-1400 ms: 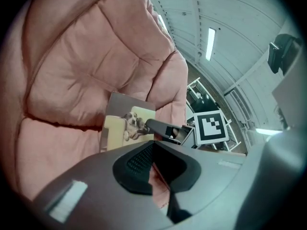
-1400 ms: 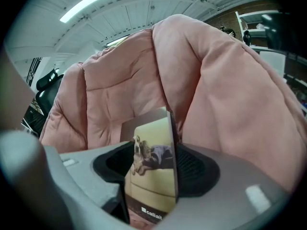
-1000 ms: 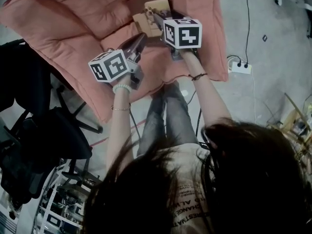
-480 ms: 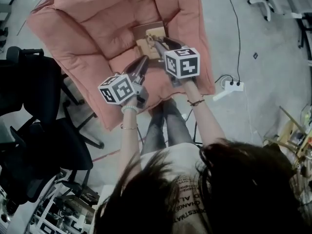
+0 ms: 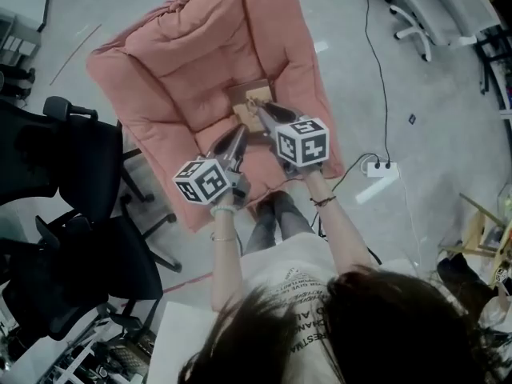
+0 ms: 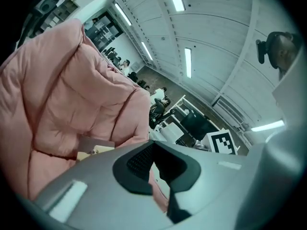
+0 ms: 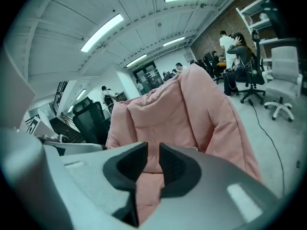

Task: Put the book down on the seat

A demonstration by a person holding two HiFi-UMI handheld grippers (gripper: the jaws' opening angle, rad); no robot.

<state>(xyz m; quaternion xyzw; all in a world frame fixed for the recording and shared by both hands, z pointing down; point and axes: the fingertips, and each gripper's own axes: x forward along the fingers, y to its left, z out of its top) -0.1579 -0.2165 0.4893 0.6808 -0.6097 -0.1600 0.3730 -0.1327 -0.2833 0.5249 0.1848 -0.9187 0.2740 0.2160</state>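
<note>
A brown book (image 5: pixel 248 100) with a pale picture on its cover lies flat on the seat of the pink cushioned chair (image 5: pixel 184 62). My right gripper (image 5: pixel 261 110) hovers at the book's near edge; its jaws are closing with only a narrow gap and nothing between them. In the right gripper view the right gripper (image 7: pixel 153 150) shows just pink cushion through that gap. My left gripper (image 5: pixel 239 132) is shut and empty, nearer me and left of the book. From the left gripper (image 6: pixel 154 147) the book (image 6: pixel 94 144) appears low against the cushion (image 6: pixel 72 95).
Black office chairs (image 5: pixel 72 166) stand close on the left of the pink chair. A white power strip (image 5: pixel 376 169) and its cable lie on the floor at the right. White chairs (image 5: pixel 432 10) are at the far right. The person's legs (image 5: pixel 272 214) are below the grippers.
The head view has drawn back and the whole chair now shows. Both grippers have pulled back toward me, off the book, which stays on the seat.
</note>
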